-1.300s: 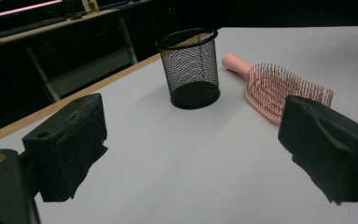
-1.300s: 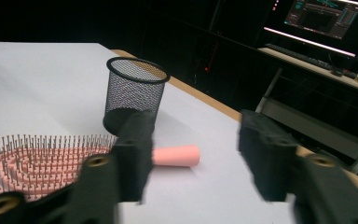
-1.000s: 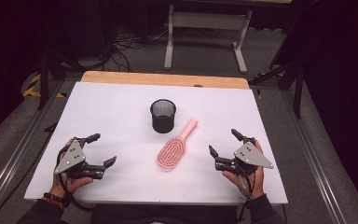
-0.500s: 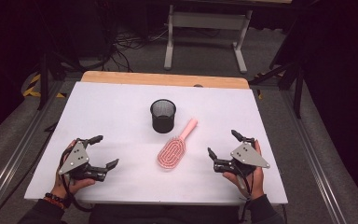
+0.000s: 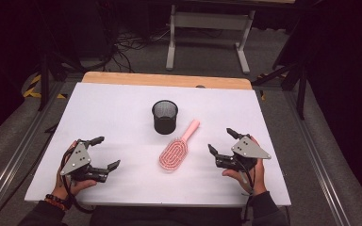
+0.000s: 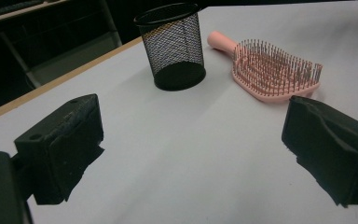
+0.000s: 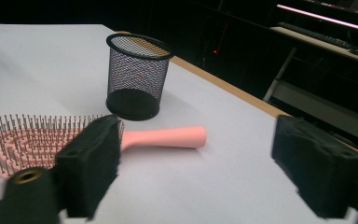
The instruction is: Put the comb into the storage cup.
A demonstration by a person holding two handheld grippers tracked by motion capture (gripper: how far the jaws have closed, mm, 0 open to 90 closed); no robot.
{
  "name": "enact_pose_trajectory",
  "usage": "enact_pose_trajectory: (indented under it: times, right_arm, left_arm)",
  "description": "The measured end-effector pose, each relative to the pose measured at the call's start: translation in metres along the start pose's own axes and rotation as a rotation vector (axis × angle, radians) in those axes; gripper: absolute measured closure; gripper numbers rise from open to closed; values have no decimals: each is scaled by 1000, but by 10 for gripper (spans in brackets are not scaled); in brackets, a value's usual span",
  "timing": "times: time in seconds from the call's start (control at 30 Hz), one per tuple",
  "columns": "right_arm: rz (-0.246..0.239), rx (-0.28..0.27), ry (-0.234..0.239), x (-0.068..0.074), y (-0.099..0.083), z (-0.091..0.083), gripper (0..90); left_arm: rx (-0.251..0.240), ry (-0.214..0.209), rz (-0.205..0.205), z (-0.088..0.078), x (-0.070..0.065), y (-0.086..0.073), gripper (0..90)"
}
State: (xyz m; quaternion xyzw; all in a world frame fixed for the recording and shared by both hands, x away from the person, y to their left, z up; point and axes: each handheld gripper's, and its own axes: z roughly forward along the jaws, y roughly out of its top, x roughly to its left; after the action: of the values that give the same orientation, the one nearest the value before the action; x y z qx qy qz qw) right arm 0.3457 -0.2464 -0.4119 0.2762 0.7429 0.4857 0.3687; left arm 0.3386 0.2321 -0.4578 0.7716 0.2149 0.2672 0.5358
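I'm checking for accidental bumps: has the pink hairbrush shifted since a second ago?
No. The pink hairbrush lies as before, just right of the black mesh cup, handle angled toward the table's far right.

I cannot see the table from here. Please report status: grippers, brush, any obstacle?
Left gripper open, empty. Right gripper open, empty, jaws just closing a little. Pink hairbrush flat, bristles up, beside mesh cup. Nothing in the way.
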Motion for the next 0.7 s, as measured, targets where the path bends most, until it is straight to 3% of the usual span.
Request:
enact_pose_trajectory:
  times: [0.1, 0.3, 0.4, 0.53, 0.57, 0.6, 0.7]
  right_arm:
    - [-6, 14, -18, -1, 3, 3, 281]
    - [-9, 23, 8, -4, 10, 15, 453]
    - [-1, 50, 3, -6, 13, 24, 583]
    - [3, 86, 33, -10, 16, 38, 819]
    - [3, 86, 33, -10, 16, 38, 819]
    - [2, 95, 34, -11, 16, 45, 882]
    - [8, 102, 32, -13, 16, 49, 896]
  left_arm:
    - [2, 1, -2, 0, 1, 0, 63]
    - [15, 0, 3, 1, 0, -1, 66]
    - [14, -3, 3, 2, 0, -1, 67]
    - [13, -3, 4, 2, 0, -1, 68]
    - [15, -3, 5, 2, 0, -1, 68]
    - [15, -3, 6, 2, -1, -1, 68]
    - [15, -5, 5, 2, -1, -2, 69]
